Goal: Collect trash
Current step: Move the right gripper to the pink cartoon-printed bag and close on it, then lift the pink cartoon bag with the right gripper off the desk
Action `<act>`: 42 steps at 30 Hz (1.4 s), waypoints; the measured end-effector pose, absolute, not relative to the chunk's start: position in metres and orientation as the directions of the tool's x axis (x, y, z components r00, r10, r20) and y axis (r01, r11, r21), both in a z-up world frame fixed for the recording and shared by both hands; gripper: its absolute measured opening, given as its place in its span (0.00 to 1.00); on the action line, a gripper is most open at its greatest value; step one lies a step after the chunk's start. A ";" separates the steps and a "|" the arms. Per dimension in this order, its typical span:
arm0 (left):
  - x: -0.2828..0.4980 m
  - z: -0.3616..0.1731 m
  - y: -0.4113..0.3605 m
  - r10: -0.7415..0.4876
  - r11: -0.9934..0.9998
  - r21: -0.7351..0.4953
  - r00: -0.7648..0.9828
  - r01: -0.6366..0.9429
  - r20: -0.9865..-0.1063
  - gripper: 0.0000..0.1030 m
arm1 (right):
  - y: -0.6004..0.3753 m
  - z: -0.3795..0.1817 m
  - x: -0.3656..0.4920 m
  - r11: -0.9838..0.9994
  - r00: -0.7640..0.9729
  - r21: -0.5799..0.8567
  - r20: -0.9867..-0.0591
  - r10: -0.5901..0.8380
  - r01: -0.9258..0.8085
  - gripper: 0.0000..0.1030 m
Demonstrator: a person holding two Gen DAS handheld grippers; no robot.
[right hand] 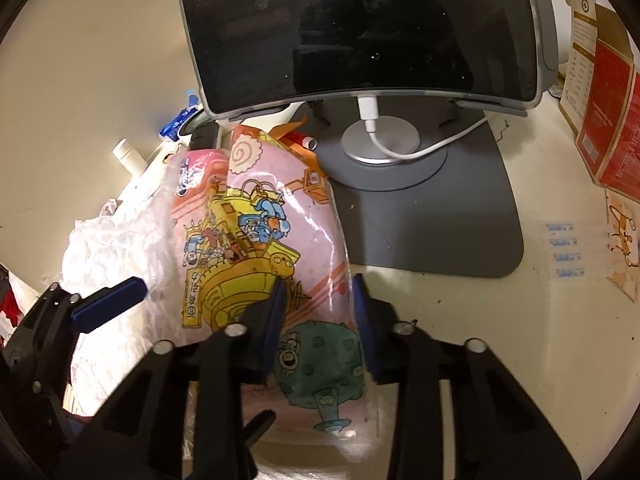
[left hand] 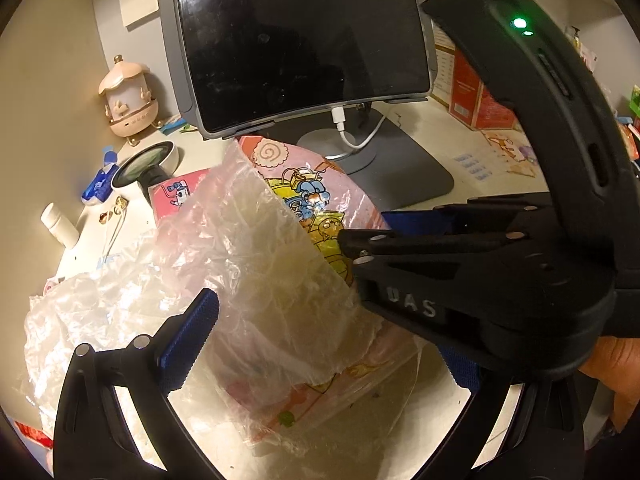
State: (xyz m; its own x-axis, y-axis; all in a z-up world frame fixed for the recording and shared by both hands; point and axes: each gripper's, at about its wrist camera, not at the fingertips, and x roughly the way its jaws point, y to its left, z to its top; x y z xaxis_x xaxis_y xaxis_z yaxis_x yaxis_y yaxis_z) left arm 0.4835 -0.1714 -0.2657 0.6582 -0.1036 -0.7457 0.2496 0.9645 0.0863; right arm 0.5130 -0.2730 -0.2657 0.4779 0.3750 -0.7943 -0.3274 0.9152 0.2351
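The big tablet (right hand: 360, 28) on its stand leans over the back of the desk (right hand: 460, 320), so nothing can go up and over there. Its grey base plate (right hand: 440, 216) and white cable (right hand: 420, 152) fill the middle. To the right, past the base, the desk is mostly bare, with flat stickers (right hand: 564, 248) and red boxes (right hand: 608, 128) at the edge. The left side is crowded: crinkly clear plastic (left hand: 120, 300), a white bottle (left hand: 60, 226), a round mirror (left hand: 146, 162) and a pink toy lamp (left hand: 128, 96). The pink cartoon bag (right hand: 256, 224) blocks the front, and the right gripper (left hand: 460, 252) crosses in front of the left one.
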 end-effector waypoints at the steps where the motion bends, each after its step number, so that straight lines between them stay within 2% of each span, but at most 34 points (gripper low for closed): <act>1: 0.484 -0.266 -0.171 -0.103 0.965 0.084 0.658 0.247 -0.746 0.94 | -0.274 -0.265 0.512 0.914 0.479 0.242 -0.791 0.381 -0.327 0.24; 5: 0.482 -0.266 -0.174 -0.105 0.966 0.082 0.658 0.246 -0.746 0.94 | -0.277 -0.260 0.508 0.910 0.487 0.252 -0.781 0.391 -0.329 0.13; 10: 0.476 -0.260 -0.179 -0.110 0.962 0.090 0.665 0.259 -0.738 0.94 | -0.283 -0.250 0.501 0.909 0.506 0.264 -0.764 0.401 -0.321 0.06; 27: 0.437 -0.219 -0.191 -0.143 0.953 0.098 0.709 0.288 -0.690 0.94 | -0.326 -0.176 0.443 0.950 0.673 0.215 -0.670 0.313 -0.227 0.06; 42: 0.357 -0.187 -0.194 -0.200 0.939 0.084 0.728 0.333 -0.655 0.94 | -0.347 -0.138 0.357 0.963 0.740 0.210 -0.619 0.264 -0.169 0.06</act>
State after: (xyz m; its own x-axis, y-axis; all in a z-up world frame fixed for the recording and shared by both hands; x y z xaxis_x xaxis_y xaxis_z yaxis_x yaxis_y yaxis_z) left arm 0.3565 -0.1936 -0.1872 0.7285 -0.1997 -0.6553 0.3334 0.9390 0.0844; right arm 0.3574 -0.3471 -0.1376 0.7396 0.2643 -0.6190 -0.1688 0.9631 0.2096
